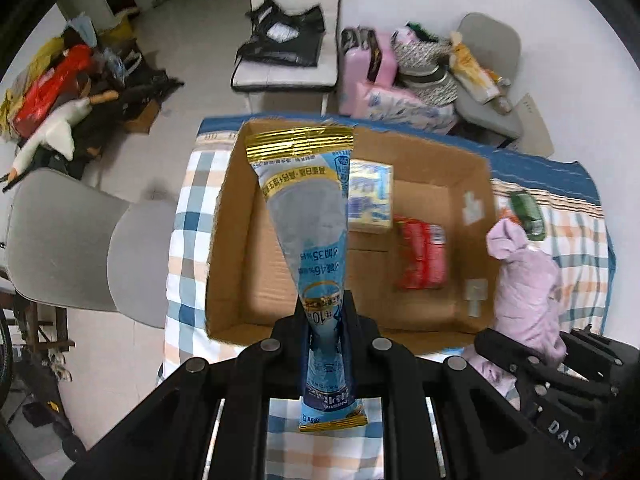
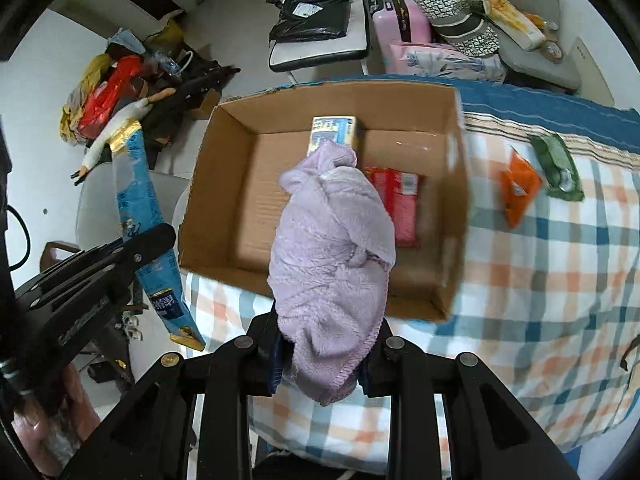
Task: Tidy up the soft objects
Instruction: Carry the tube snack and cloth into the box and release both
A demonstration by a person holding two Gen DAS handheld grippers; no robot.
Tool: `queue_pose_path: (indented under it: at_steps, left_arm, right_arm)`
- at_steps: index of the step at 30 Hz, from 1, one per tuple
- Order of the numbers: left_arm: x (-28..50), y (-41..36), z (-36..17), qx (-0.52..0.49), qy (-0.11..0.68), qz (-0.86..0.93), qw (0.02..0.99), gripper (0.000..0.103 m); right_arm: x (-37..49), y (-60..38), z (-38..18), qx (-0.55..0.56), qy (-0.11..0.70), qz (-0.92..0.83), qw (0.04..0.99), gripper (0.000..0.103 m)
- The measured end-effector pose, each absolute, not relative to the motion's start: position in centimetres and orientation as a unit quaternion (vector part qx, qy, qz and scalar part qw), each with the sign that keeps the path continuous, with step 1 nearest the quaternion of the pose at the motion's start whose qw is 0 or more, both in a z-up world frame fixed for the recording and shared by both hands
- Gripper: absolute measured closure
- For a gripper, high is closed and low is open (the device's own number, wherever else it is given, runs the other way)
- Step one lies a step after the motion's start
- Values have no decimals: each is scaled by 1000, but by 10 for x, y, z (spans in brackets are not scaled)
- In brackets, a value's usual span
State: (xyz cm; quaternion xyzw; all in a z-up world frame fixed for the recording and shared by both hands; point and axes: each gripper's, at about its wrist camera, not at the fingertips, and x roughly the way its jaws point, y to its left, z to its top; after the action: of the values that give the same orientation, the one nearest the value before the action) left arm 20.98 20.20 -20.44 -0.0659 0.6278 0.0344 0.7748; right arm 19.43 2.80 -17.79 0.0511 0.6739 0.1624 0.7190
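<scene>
Left gripper (image 1: pixel 326 344) pinches a blue ice-cream cone wrapper (image 1: pixel 308 216) low on its narrow end, gold crimped top pointing out over the cardboard box (image 1: pixel 476 184); right gripper (image 2: pixel 322 354) is clamped on a bunched lilac fleece cloth (image 2: pixel 332 248), which hangs above the box's near wall. Box sits at the left end of the checked tablecloth (image 2: pixel 540 272), and already holds a yellow-blue carton (image 2: pixel 334 130) against the far wall and a red packet (image 2: pixel 398 204) right of centre. Left half of the box floor is bare. Orange pouch (image 2: pixel 518 186) and green pouch (image 2: pixel 558 166) lie on the cloth right of the box, near the far edge, not yet packed

Step in hand looks like dropping both held items into the box. To do it well: carry the wrapper further over the bare left floor before releasing, since it's long and could catch the near wall; lower the fleece past the rim first so it doesn't drape over the edge; keep the two grippers apart while releasing
</scene>
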Motion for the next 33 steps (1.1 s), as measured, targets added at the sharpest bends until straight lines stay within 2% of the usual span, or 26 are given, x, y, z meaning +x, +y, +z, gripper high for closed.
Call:
queue_pose_path:
  at_steps: [9, 20, 23, 26, 28, 30, 33]
  left_arm:
    - [264, 241, -270, -81, 681, 28, 727, 92]
    - [327, 239, -325, -62, 714, 0, 697, 92]
    - [337, 234, -336, -44, 722, -3, 691, 89]
    - [345, 233, -346, -33, 735, 10, 677, 83]
    - [347, 233, -348, -35, 735, 15, 677, 77]
    - [346, 235, -346, -46, 733, 17, 678, 75]
    - [343, 237, -338, -56, 728, 12, 683, 69]
  right_arm:
    - [236, 72, -249, 39, 716, 127, 685, 73]
    - [268, 78, -319, 14, 753, 92, 652, 73]
    - [274, 79, -331, 10, 759, 92, 644, 72]
    - [276, 81, -339, 6, 764, 90, 639, 65]
    - [279, 82, -340, 1, 764, 87, 640, 54]
    - [280, 80, -338, 5, 761, 86, 643, 47]
    - [281, 80, -332, -2, 756, 86, 649, 32]
